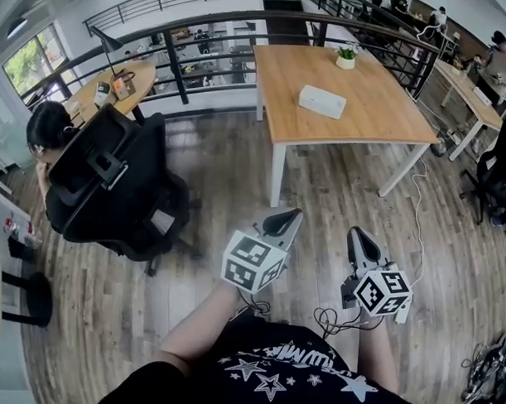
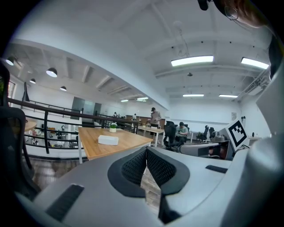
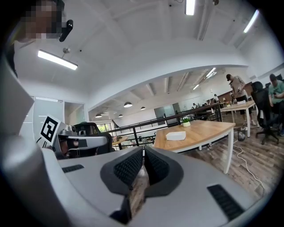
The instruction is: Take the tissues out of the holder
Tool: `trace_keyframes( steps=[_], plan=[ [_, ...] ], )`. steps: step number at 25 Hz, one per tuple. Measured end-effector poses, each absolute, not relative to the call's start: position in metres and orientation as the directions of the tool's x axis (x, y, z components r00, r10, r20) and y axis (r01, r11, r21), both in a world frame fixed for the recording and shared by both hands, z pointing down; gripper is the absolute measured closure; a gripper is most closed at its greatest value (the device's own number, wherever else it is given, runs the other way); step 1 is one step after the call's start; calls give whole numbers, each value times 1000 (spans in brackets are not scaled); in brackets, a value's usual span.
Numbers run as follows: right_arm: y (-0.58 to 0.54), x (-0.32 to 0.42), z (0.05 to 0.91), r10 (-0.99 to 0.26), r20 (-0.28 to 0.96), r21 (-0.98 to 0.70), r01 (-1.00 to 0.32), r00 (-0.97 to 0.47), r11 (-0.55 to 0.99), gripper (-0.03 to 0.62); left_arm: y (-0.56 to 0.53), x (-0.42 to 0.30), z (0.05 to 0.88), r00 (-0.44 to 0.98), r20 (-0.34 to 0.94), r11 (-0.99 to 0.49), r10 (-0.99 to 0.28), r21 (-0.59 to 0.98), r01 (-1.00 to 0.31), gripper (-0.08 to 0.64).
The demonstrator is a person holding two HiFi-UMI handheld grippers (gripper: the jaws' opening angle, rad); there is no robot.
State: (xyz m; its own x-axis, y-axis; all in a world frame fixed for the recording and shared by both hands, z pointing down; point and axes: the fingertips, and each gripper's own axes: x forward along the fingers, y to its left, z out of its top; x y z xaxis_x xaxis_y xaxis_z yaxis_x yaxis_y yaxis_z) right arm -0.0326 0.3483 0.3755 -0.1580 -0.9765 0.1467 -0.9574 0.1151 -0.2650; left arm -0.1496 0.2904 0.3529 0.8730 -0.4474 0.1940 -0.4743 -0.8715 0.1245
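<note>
A wood floor (image 1: 336, 194) fills the head view. At 1 o'clock stands a table (image 1: 382, 110), its far side along a dark railing (image 1: 197, 29). At 9 o'clock is a black chair (image 1: 111, 185), with a person (image 1: 47, 130) seated just beyond it at 10 o'clock.

Low in the view, at 6 o'clock, the left gripper (image 1: 283, 223) and right gripper (image 1: 362, 244) are held side by side above the floor and point toward the table. Each gripper's own view shows its ribbed pads pressed together with nothing between them (left gripper (image 2: 146, 153), right gripper (image 3: 143, 155)).

The holder (image 1: 321, 101), a flat white box, lies near the table's middle at 1 o'clock, well apart from both grippers. A small potted plant (image 1: 346, 58) stands at 1 o'clock from it, near the table's far edge.
</note>
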Motion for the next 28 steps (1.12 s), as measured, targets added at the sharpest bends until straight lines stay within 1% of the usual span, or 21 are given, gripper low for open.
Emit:
trace_keyframes(
  steps=[5, 13, 20, 28],
  plan=[
    [359, -15, 373, -979, 113, -293, -947, -171, 131, 568, 299, -140, 350, 855, 190, -854, -482, 118, -507, 546],
    [382, 14, 393, -969, 133, -336, -929, -209, 155, 568, 321, -120, 357, 824, 206, -821, -527, 126, -557, 546],
    [377, 34, 407, -966, 147, -373, -916, -212, 144, 568, 327, -102, 366, 828, 225, -831, -514, 112, -546, 546],
    [337, 52, 418, -965, 183, -358, -927, -189, 114, 568, 280, -80, 380, 842, 223, -839, -491, 139, -526, 546]
  ],
)
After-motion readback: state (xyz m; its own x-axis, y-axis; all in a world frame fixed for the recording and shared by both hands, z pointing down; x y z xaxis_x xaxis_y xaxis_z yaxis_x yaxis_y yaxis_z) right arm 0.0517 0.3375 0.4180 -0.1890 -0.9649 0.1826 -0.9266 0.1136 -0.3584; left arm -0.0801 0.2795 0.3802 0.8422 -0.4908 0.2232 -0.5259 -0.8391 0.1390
